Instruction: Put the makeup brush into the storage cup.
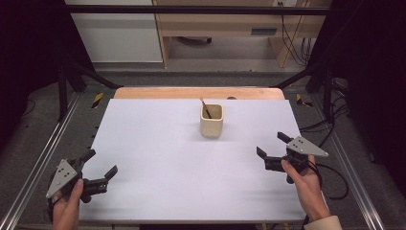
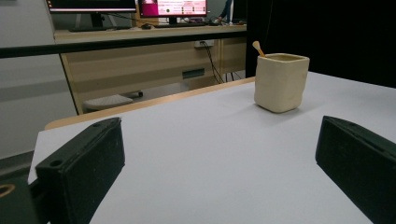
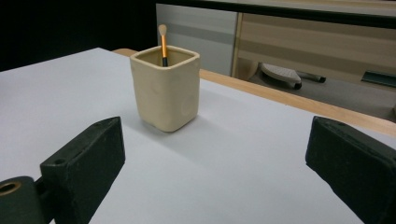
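Note:
A cream square cup (image 1: 211, 120) stands upright on the white table (image 1: 158, 143), toward the back middle. An orange-handled brush (image 1: 205, 108) leans inside it, tip up. My left gripper (image 1: 99, 164) rests near the front left corner, open, nothing between its jaws. My right gripper (image 1: 273, 145) sits at the right edge, open and empty. In the left gripper view the cup (image 2: 281, 82) is far off to the right with the brush (image 2: 258, 47) poking above its rim. The right gripper view has the cup (image 3: 166, 87) closer, left of centre, with the brush (image 3: 163, 43) rising from it.
A wooden strip (image 1: 198, 92) borders the table's far edge. Metal rails (image 1: 43, 158) run along both sides. Cables (image 1: 330, 124) lie on the floor at the right. Desks and cabinets (image 1: 225, 24) stand beyond the table.

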`<state>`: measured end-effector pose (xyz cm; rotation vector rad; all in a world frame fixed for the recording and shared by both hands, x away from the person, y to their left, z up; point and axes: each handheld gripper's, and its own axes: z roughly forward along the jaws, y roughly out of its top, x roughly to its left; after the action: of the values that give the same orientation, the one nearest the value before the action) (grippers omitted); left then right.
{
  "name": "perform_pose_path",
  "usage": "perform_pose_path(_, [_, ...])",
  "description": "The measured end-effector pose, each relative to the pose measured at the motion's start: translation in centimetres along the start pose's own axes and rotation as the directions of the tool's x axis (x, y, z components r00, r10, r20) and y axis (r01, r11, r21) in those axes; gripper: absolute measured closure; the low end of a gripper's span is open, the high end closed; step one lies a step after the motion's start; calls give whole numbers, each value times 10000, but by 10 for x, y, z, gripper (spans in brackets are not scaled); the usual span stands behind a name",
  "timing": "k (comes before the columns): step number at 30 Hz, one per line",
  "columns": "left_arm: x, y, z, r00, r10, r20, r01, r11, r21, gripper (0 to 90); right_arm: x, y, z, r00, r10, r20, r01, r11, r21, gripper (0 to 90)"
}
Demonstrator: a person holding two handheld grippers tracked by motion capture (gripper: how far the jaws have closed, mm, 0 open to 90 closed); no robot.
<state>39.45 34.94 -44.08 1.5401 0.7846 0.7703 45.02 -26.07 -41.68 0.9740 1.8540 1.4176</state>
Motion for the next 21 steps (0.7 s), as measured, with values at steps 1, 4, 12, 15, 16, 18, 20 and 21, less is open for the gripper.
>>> perform_pose_path(1, [0,0,0,10000,-2,3,2,10000,1,6,0,-2,0,10000,-25,-37,25,10000,3,51])
perform_pose_path(4, [0,0,0,10000,5,6,-5,10000,7,5,2,-7,0,9999,-17,-131,18,10000,69,53])
perform_pose_path(12, [0,0,0,10000,23,30,-23,10000,-36,6,6,-16,-1,9995,-55,-314,57,10000,69,54])
perform_pose_path(15, [-1,0,0,10000,29,37,-29,10000,-38,6,9,-20,-1,9990,-73,-431,76,9999,69,54])
perform_pose_path(16, [-1,0,0,10000,26,37,-26,10000,-45,6,9,-21,-1,9989,-70,-467,74,9999,93,53])
perform_pose_path(18, [0,0,0,10000,29,25,-29,10000,-64,6,11,-24,-1,9984,-87,-562,92,9999,91,53])
perform_pose_path(20, [0,0,0,10000,32,22,-32,10000,-67,6,14,-26,-1,9977,-86,-668,92,9999,87,53])
perform_pose_path(21, [0,0,0,10000,37,31,-37,10000,-69,6,15,-27,-1,9976,-56,-692,63,9999,99,53])
